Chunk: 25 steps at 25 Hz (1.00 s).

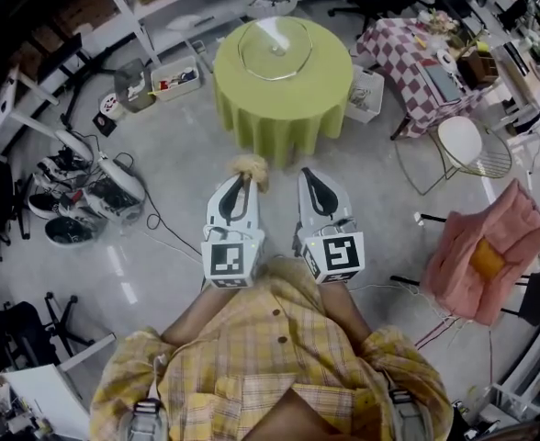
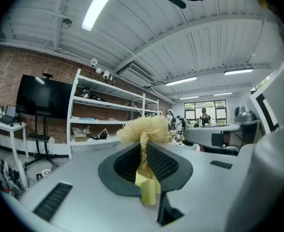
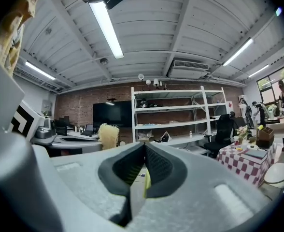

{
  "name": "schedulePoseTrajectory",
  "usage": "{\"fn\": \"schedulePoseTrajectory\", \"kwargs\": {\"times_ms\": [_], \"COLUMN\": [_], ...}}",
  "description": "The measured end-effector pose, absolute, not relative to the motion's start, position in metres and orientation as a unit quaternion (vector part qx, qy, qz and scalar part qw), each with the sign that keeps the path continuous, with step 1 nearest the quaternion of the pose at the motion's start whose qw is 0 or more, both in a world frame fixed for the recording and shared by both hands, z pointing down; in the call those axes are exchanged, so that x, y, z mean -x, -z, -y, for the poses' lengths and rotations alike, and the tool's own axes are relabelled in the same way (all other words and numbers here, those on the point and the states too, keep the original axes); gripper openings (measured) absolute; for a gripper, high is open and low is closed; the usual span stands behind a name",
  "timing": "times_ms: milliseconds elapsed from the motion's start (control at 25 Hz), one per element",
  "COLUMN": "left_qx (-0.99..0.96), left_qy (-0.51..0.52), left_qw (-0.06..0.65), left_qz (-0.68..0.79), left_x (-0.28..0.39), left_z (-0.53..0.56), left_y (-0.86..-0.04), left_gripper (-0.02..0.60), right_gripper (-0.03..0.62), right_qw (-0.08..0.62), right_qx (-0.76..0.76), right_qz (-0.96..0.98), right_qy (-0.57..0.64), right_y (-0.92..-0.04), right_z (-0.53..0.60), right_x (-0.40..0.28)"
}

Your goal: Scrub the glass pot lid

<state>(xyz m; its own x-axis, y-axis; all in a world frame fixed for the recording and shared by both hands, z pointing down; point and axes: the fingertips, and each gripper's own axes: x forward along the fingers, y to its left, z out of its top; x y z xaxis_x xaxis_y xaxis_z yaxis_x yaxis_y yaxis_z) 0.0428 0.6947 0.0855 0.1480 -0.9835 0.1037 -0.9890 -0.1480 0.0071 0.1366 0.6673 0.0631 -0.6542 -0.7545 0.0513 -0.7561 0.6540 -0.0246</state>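
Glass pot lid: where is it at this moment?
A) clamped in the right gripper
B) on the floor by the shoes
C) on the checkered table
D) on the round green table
D: the lid lies on the green table, ahead of the person.

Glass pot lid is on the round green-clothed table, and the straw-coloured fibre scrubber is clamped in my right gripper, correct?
No: the left gripper view shows the straw-coloured fibre scrubber clamped in the left gripper, not the right gripper. The glass pot lid is on the round green-clothed table.
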Motion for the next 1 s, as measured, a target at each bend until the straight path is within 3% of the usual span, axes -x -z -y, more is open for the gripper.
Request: {"fn": "schedulePoseTrajectory", "kwargs": {"times_ms": [1000], "left_qx": [-0.814], "left_qy": [-0.041], "left_qw": [0.043], "left_qz": [0.578], "left_x": [0.11], "left_z": [-0.302], "left_y": [-0.064], "left_gripper": [0.043], "right_gripper": [-0.002], "right_qw": [0.035], "right_qx": [-0.494], "right_qz": [0.868], "right_qy": [-0.041], "right_y": [-0.04], "right_z": [-0.29], "right_x": [0.009]}}
